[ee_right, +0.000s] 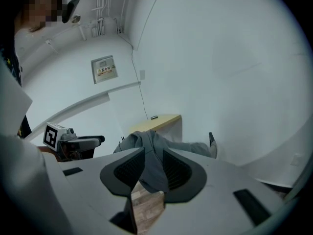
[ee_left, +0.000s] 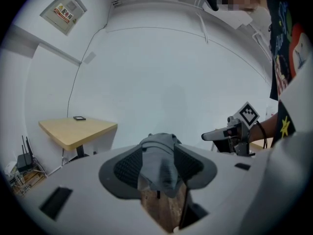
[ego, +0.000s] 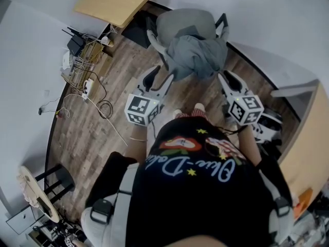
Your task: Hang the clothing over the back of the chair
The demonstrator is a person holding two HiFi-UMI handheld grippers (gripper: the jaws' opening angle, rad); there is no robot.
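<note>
The grey clothing [ego: 198, 55] is draped over the back of a grey chair [ego: 182, 22], with one end hanging toward me. My left gripper [ego: 163, 73] hovers just short of the cloth's lower left edge, jaws open with nothing between them. My right gripper [ego: 227, 77] stands open near the cloth's right side, apart from it. In the left gripper view the clothing [ee_left: 159, 160] shows beyond the gap of the jaws, with the right gripper [ee_left: 230, 131] off to the side. In the right gripper view the clothing [ee_right: 149, 155] lies ahead on the chair [ee_right: 195, 148].
A light wooden table [ego: 115, 1] stands behind the chair by the wall. Cables and a router [ego: 82, 60] lie on the wood floor at left. A stool [ego: 36, 189] is at lower left, a white and black device [ego: 270, 125] at right.
</note>
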